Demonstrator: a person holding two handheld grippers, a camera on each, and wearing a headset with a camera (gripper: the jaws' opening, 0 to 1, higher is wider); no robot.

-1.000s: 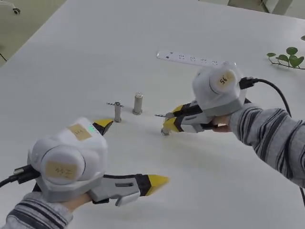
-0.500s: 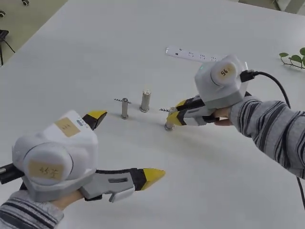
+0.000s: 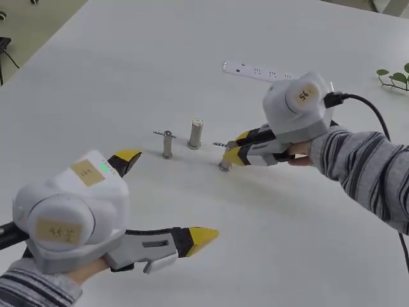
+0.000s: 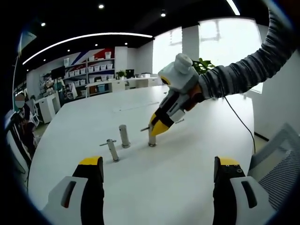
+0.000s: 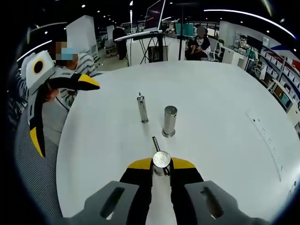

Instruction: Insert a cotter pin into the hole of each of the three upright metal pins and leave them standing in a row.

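Observation:
Three upright metal pins stand on the white table (image 3: pixel 128 77). The left pin (image 3: pixel 167 144) has a cotter pin through its top. The middle pin (image 3: pixel 195 133) is bare. My right gripper (image 3: pixel 233 155) is shut on the third pin (image 3: pixel 225 164), whose foot is at the table surface, and a cotter pin (image 3: pixel 219 144) sticks out of its top. In the right gripper view the jaws clamp that pin (image 5: pixel 161 161) with the cotter pin (image 5: pixel 154 142) pointing ahead. My left gripper (image 3: pixel 166 195) hangs open near the front, holding nothing.
A white power strip (image 3: pixel 255 71) lies at the back of the table. A green plant (image 3: pixel 396 75) sits at the far right. A black cable (image 3: pixel 377 121) runs from the right gripper. The table's left edge (image 3: pixel 38 57) borders the floor.
The right gripper has carried the third pin slightly closer to the other two. The left gripper stays open and has shifted a little toward me. The view has moved.

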